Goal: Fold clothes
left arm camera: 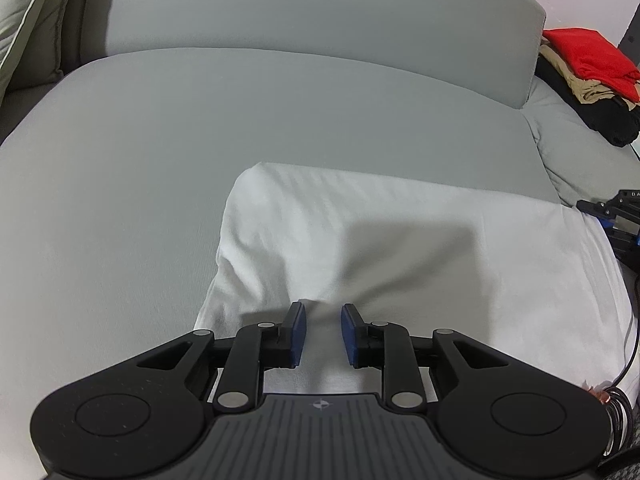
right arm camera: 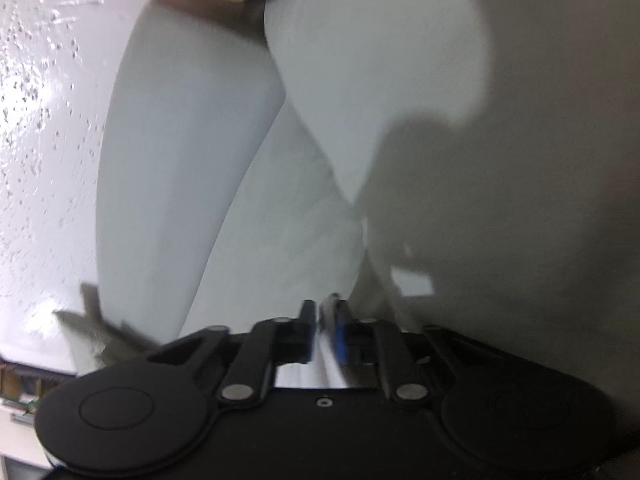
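The white cloth (left arm camera: 384, 248) lies lower centre on the sofa (left arm camera: 120, 200). The left hand-held gripper (left arm camera: 323, 334) stands spread over its near edge; the right hand-held gripper (right arm camera: 325, 334) pinches an edge, likely to lift a fold.

A grey sofa (left arm camera: 280, 128) carries the things. A white cloth (left arm camera: 400, 248) lies flat on its seat. A clothes pile (left arm camera: 588, 80) sits at the far right end

Hardly any readable text

On the right hand-held gripper (left arm camera: 616, 216), at the right edge of the left wrist view, pale letters that look like "DA" show, cut off by the frame. A small round crosshair mark (left arm camera: 319, 404) sits on the left one's body.
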A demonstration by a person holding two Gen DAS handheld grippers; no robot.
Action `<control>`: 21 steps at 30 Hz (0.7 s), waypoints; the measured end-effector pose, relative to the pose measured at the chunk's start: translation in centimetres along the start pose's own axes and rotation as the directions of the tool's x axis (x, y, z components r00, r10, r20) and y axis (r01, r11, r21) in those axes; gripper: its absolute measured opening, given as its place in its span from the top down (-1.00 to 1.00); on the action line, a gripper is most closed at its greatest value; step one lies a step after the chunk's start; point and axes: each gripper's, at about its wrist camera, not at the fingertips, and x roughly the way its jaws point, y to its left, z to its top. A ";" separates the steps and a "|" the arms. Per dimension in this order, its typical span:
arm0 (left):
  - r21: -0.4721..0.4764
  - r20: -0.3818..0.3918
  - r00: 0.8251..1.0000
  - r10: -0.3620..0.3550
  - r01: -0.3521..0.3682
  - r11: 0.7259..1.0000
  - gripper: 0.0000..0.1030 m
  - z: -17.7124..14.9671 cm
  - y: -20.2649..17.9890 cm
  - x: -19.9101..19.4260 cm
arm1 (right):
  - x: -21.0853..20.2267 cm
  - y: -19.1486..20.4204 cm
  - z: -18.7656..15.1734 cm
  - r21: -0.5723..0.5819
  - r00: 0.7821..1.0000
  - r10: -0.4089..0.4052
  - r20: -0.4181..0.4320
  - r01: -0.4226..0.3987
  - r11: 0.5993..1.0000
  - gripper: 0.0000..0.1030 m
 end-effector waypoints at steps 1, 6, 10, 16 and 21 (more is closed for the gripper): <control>0.001 0.000 1.000 0.001 -0.001 1.000 0.53 0.0 0.0 0.0 | -0.7 -0.2 -0.1 0.017 0.999 0.002 0.042 -0.003 1.000 0.86; -0.002 0.002 1.000 0.000 0.000 1.000 0.53 0.0 -0.1 0.0 | -4.3 -0.2 -0.7 0.030 0.976 -0.072 0.204 0.067 0.997 0.94; -0.001 0.007 1.000 0.004 -0.004 1.000 0.52 -0.1 -0.2 0.0 | -7.5 0.1 -0.9 -0.080 0.966 -0.127 0.226 0.149 0.986 0.87; -0.007 0.011 1.000 0.002 -0.002 1.000 0.50 -0.3 0.0 -0.2 | -5.2 2.3 -4.5 -0.397 0.978 -0.197 0.068 0.208 0.894 0.87; -0.036 0.074 0.997 0.021 -0.018 0.999 0.59 -0.3 0.8 -1.4 | -4.7 0.7 -5.1 -0.418 0.855 -0.468 0.223 0.518 0.746 1.00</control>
